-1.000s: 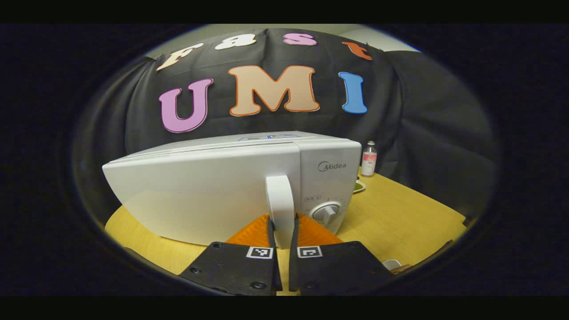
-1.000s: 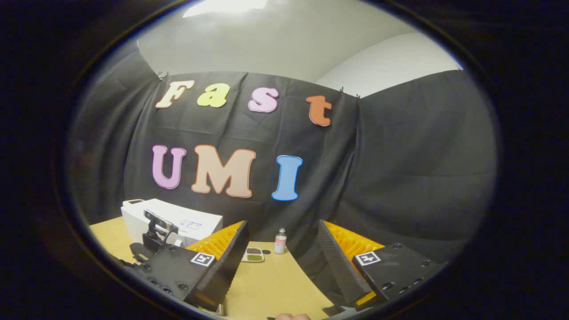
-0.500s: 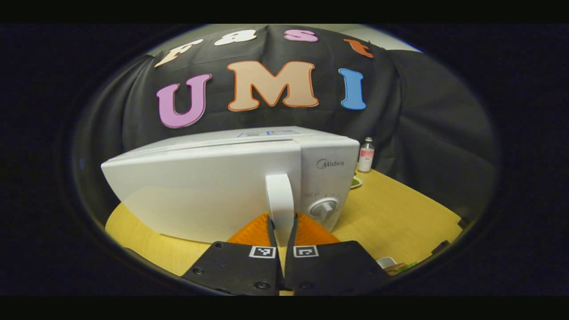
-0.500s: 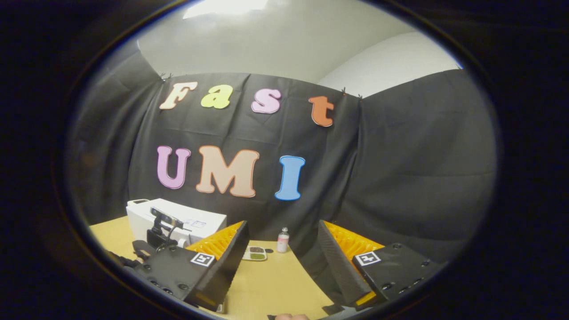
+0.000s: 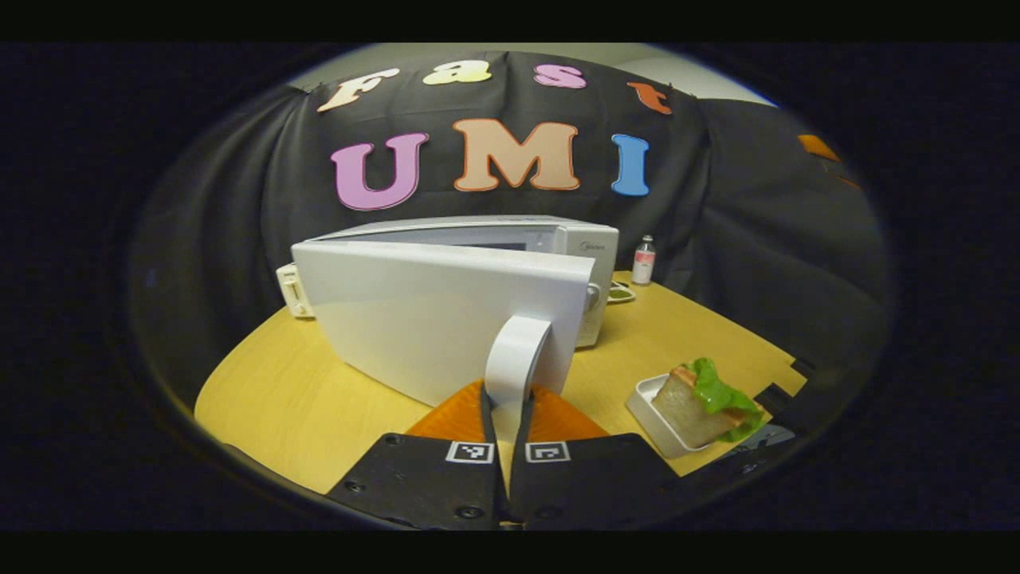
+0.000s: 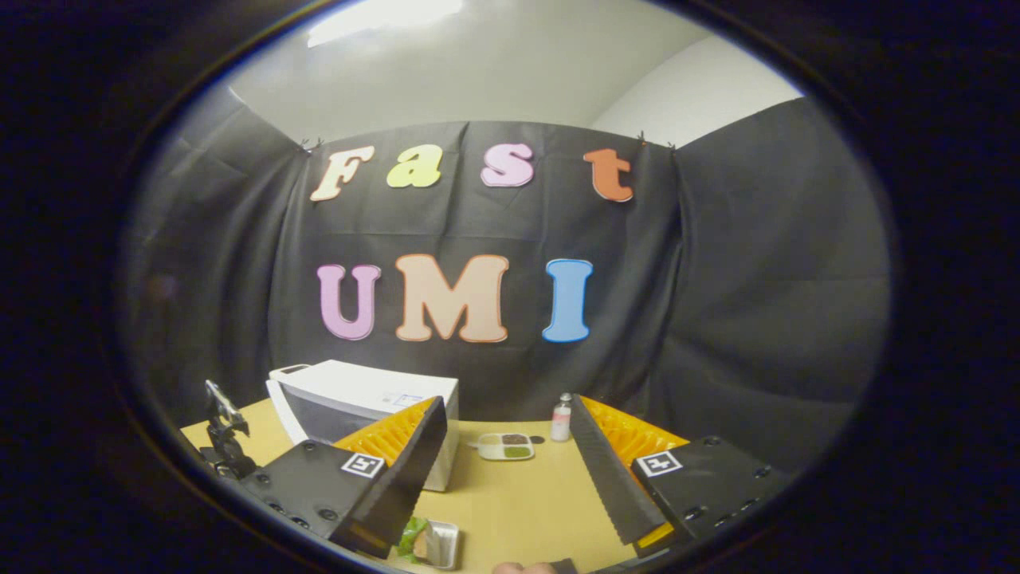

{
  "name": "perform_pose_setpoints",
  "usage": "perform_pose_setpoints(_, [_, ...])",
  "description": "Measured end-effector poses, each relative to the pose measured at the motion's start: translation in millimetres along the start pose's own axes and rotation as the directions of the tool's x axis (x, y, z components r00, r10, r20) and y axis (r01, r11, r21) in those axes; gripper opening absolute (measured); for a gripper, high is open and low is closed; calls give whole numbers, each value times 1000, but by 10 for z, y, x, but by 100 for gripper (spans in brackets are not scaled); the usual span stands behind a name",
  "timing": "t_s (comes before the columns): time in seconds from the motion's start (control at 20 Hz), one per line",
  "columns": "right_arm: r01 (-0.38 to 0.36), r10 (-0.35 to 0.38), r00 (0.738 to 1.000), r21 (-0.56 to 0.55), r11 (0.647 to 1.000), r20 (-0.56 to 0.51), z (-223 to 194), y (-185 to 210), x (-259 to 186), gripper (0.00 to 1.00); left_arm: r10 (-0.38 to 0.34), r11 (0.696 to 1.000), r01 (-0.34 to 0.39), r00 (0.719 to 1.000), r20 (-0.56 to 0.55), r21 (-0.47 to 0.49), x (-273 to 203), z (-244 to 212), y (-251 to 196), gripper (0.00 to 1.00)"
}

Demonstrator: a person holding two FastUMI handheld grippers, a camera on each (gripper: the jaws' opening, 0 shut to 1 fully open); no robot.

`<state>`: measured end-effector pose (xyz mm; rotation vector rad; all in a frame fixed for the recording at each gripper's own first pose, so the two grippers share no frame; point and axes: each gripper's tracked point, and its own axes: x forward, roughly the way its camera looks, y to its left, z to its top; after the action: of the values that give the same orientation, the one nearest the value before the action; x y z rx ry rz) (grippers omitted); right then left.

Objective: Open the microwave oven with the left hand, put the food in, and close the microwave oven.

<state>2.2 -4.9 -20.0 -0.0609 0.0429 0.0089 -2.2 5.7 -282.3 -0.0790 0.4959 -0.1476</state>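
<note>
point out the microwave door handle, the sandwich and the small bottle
microwave door handle (image 5: 514, 351), left gripper view, on the middle of its curved white strip
sandwich (image 5: 692, 410), left gripper view, on the bread face
small bottle (image 5: 643, 261), left gripper view, on its labelled body

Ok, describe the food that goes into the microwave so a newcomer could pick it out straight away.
Start at the white microwave oven on the wooden table, its door swung open. Right of the door, near the table's front edge, sits a small white tray holding a sandwich. Its green lettuce sets it apart from the sectioned dish and small bottle farther back.
</note>
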Motion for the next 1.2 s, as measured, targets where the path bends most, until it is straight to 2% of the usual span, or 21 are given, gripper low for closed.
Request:
perform_pose_setpoints(0.1, [-33, 33, 999, -9, 999, -21, -111, 189, 32, 97, 17, 1000, -17, 1000, -10, -9, -202, -68, 195, 0])
perform_pose_setpoints(0.35, [-45, 44, 997, -17, 999, -69, -341, 508, -9, 97, 84, 996, -85, 996, -30, -28, -640, -246, 813, 0])
perform_pose_setpoints(0.5, [-50, 47, 995, -32, 998, -89, -450, 718, -65, 97, 129, 991, -130, 991, -31, -34, -822, -326, 1197, 0])
perform_pose_setpoints(0.65, [-87, 85, 987, -9, 996, -135, -700, 1010, -105, 98, 179, 982, -180, 984, -23, -52, -947, -390, 1624, 0])
perform_pose_setpoints(0.75, [-83, 81, 984, -5, 997, -159, -907, 1088, -128, 98, 157, 983, -157, 988, -3, -96, -1006, -389, 1744, 0])
perform_pose_setpoints(1.0, [-56, 42, 969, -51, 997, -243, -1445, 1148, -175, 98, 123, 987, -122, 992, -4, -105, -1044, -443, 1932, 0])
perform_pose_setpoints(1.2, [-40, 21, 939, -48, 998, -343, -1945, 1093, -155, 98, 110, 989, -110, 994, -1, -95, -1038, -442, 1969, 0])
